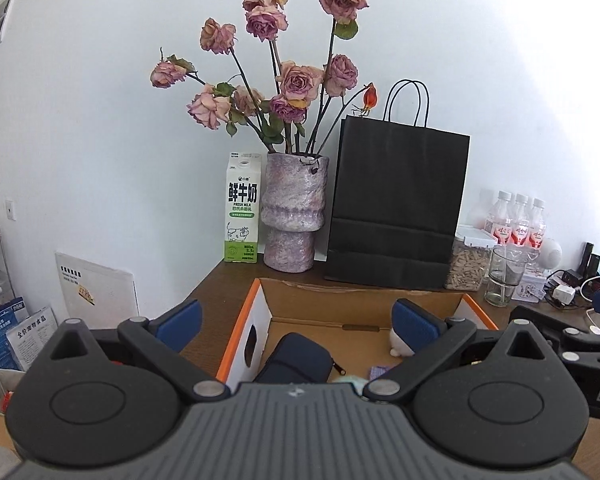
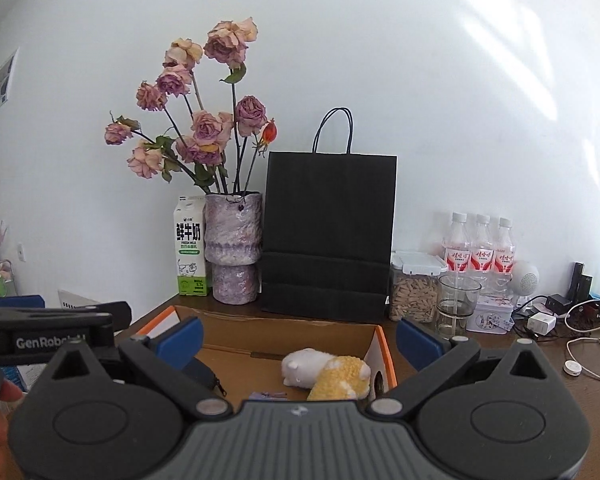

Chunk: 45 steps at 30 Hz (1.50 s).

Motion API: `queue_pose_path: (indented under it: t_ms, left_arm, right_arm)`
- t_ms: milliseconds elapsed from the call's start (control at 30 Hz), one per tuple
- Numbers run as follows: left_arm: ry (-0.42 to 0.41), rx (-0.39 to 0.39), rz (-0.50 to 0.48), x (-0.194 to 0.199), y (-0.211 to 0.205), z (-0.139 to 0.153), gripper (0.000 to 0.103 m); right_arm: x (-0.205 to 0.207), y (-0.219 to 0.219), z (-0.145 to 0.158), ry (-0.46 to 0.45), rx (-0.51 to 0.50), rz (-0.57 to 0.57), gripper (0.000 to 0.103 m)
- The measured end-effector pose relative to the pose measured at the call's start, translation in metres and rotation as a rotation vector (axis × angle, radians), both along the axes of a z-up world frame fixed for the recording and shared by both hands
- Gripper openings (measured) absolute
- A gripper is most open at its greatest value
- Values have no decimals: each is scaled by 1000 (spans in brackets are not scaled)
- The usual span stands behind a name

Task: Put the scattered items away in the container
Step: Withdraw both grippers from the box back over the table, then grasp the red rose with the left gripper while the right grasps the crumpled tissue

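The wooden table fills the lower half of both views, with the open cardboard box at 6 o'clock, white-sided with orange edges. At 12 o'clock behind the box a black paper bag stands upright against the wall; just at its 9 o'clock are a mottled purple vase of dried roses and a fresh-milk carton. At the bag's 3 o'clock stand a lidded jar of seeds, a glass and three bottles.

The left gripper hangs over the box, its blue-padded jaws wide apart and empty. The right gripper hovers the same way, jaws spread, holding nothing.

Inside the box lie a navy zip pouch at 9 o'clock, a white-and-yellow plush toy at 3 o'clock, and a small purple packet between them.
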State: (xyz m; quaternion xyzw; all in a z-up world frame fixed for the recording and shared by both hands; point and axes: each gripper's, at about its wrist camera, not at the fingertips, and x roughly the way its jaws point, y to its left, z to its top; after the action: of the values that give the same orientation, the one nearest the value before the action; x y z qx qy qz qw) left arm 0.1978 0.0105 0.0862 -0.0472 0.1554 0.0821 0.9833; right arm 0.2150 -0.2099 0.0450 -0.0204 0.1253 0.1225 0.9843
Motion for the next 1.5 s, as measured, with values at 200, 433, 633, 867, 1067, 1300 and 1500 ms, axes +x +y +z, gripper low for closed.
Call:
queue_pose_path:
  t_ms: [200,433,633,867,1067,1300,1500]
  left_arm:
    - [-4,35,-29,-38,0,-12,103]
    - [71,49,-51,-81,3,-44,103]
    - [146,16,-47,-111,8,-73,103]
    - [191,-2,-55,-135,2,-89,103]
    - [193,4,-61,-140,-2,-87,103]
    - [213,16,-90,-130,-9,-89,103]
    - [226,38,-130,-110,-21,-92,103]
  right_arm:
    - [-41,-7,-12,0,-7,13,103]
    - [-77,-19,-44,95,-14,21,103]
    - [-102,-29,-80,203,-22,2,103]
    - [-122,-35,-111,301,-25,-2,103]
    - [-129,-32,-105,274,-24,3,103]
    - [-125,-29,-103,278,-33,8,102]
    - [-113,-27,-106,283,-53,13,102]
